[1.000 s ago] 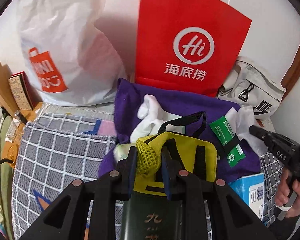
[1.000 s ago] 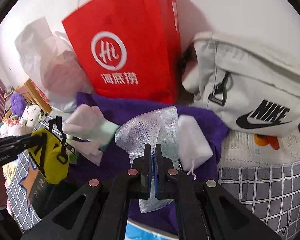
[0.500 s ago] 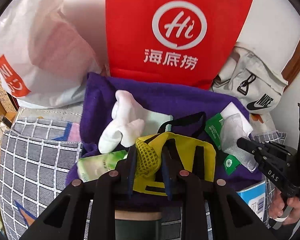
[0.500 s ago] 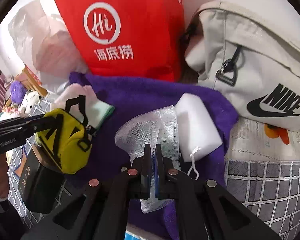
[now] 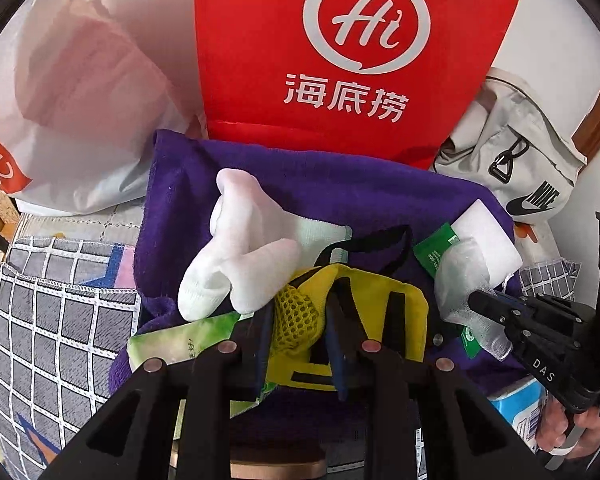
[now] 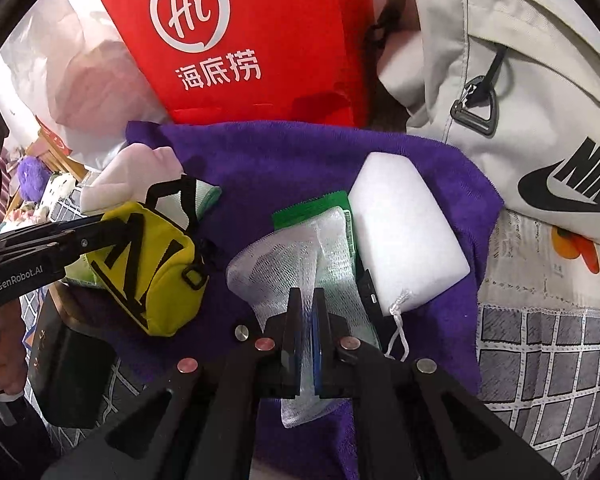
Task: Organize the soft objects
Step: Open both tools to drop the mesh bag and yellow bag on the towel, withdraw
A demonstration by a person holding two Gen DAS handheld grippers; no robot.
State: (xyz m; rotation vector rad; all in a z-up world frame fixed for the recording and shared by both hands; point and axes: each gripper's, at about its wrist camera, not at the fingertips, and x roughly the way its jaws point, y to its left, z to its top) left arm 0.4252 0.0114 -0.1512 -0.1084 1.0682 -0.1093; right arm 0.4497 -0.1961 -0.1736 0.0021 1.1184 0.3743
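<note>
A purple towel point(image 5: 340, 196) point(image 6: 284, 160) lies spread in front of the red paper bag. My left gripper point(image 5: 298, 312) is shut on a yellow pouch point(image 5: 364, 304) point(image 6: 148, 264) with black straps, held low over the towel's near edge. On the towel rest white socks point(image 5: 240, 256) point(image 6: 136, 176), a white sponge block point(image 6: 404, 236) point(image 5: 488, 236) and a green packet point(image 6: 316, 208). My right gripper point(image 6: 305, 300) is shut on a white mesh bag point(image 6: 296, 256) point(image 5: 460, 280), which lies over the green packet beside the sponge.
A red paper bag point(image 5: 352, 52) and a white plastic bag point(image 5: 72, 100) stand against the wall. A grey Nike bag point(image 6: 512, 92) sits at the right. A grey checked cloth point(image 5: 48, 320) covers the surface. A dark box point(image 6: 68, 376) and a green wipes pack point(image 5: 180, 344) lie near the pouch.
Both grippers have come down and closer to the purple towel. The yellow pouch and the mesh bag moved with them; the mesh bag now lies over the green packet.
</note>
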